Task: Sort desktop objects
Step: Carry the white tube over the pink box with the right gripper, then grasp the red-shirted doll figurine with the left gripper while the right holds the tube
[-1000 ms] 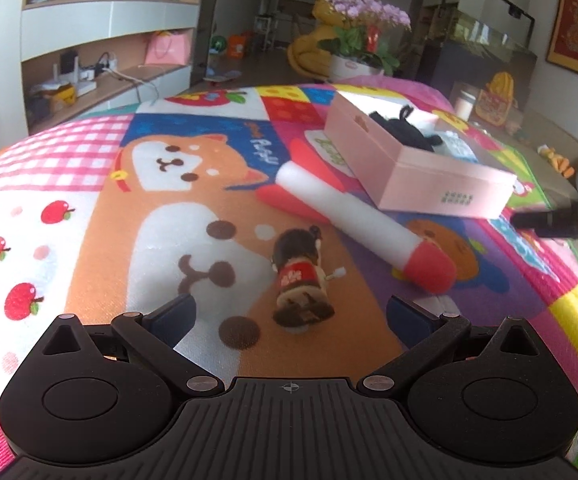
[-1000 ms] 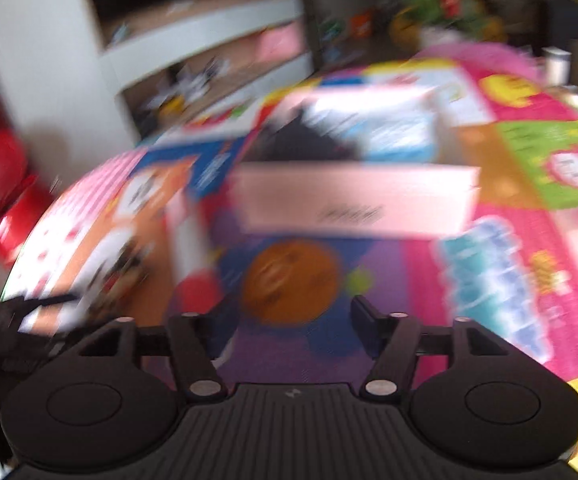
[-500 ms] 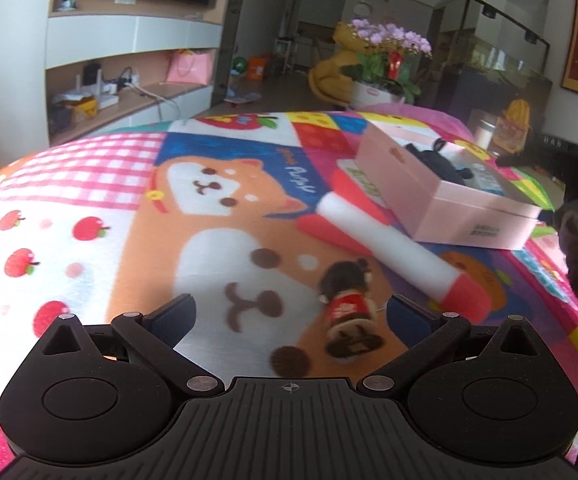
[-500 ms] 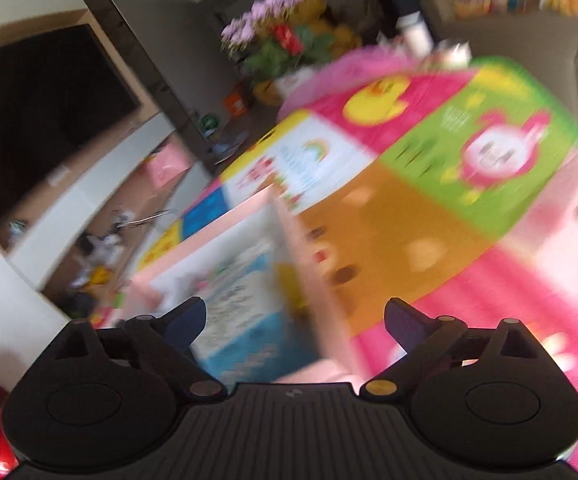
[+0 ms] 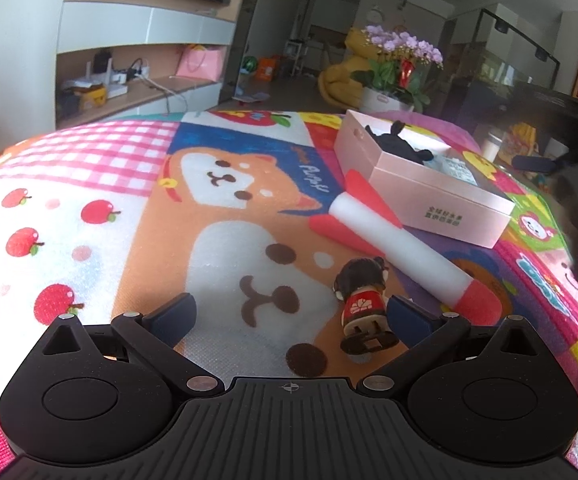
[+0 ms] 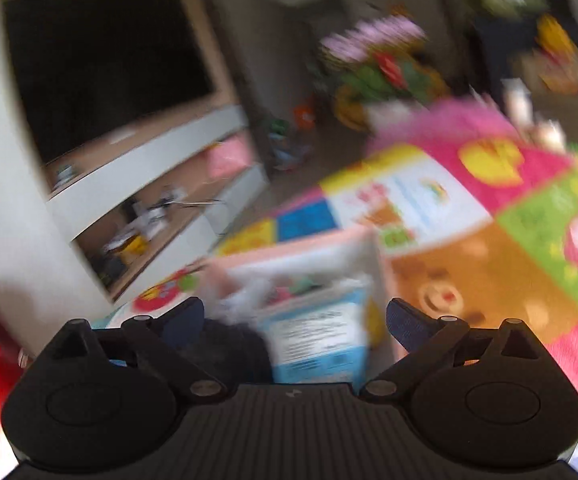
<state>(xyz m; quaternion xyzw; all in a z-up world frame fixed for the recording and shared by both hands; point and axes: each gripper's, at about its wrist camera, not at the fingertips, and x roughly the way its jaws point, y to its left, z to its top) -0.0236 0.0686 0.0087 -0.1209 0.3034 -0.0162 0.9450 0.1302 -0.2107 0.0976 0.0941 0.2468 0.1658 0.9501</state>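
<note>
Pink box [image 5: 441, 196] partly filled, figurine [image 5: 363, 308] and foam rocket [image 5: 401, 248] left out on surface, left hand-held gripper [image 5: 289, 316] and right hand-held gripper [image 6: 291, 318] both spread, empty.

Doll [image 5: 363, 308] just beside foam rocket [image 5: 401, 248]; pink box [image 5: 421, 184] behind; mat [image 5: 89, 208] leftward open.
</note>
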